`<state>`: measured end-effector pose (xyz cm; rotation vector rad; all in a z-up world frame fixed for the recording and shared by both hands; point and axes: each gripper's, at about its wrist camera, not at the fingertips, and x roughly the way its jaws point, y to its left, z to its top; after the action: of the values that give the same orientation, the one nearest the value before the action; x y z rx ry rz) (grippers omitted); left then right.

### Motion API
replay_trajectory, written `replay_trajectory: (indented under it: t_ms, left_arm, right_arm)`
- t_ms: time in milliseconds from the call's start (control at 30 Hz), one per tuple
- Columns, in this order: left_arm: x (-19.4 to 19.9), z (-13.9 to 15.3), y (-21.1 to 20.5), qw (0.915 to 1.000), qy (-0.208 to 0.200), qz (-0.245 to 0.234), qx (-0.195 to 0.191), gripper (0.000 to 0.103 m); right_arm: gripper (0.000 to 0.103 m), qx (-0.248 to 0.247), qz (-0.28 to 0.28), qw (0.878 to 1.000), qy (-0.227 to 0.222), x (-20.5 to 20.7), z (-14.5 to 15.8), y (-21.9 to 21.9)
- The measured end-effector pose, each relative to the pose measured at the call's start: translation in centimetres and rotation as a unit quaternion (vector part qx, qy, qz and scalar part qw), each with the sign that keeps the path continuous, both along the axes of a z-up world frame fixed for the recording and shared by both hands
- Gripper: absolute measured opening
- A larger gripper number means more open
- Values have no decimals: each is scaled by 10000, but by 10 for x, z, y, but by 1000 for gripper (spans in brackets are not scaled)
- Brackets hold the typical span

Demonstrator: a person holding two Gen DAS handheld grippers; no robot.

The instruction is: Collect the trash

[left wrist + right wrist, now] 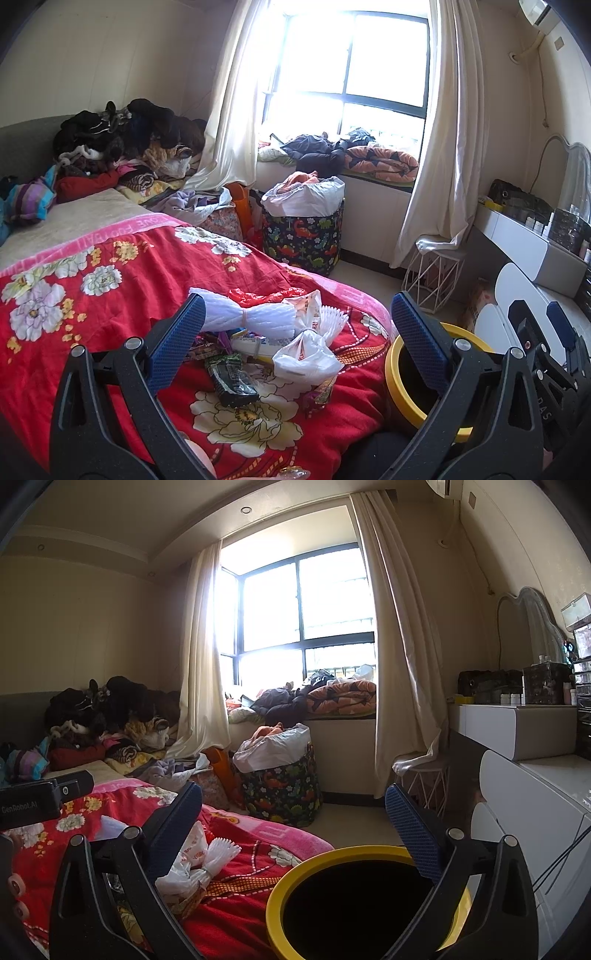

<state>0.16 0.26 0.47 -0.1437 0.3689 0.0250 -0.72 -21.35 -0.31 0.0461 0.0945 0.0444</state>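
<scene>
On the red floral bedspread [110, 295] lies the trash pile [266, 347] of wrappers and plastic bags; the left gripper [299, 325] hovers above it, fingers apart, empty. Just right, the yellow-rimmed bin [280, 886] stands beside the bed, under the wide-open, empty right gripper [295, 812].

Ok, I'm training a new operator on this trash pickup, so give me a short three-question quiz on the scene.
1. True or false: the left gripper is shut on the dark wrapper.
2. Multiple choice: the yellow-rimmed bin stands A) on the bed, B) on the window ledge, C) beside the bed's edge, under the right gripper.
3. Fill in: the trash pile lies on the ____ floral bedspread.

Key
1. False: its fingers stand wide apart, holding nothing.
2. C
3. red
</scene>
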Motion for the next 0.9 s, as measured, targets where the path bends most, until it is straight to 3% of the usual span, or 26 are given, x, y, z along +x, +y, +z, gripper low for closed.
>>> replay_trajectory:
  t_ms: [900]
  left_arm:
    - [-1,0,-2,10000,-16,15,-9,93]
  right_arm:
    - [97,-16,-13,10000,40,-1,-1,0]
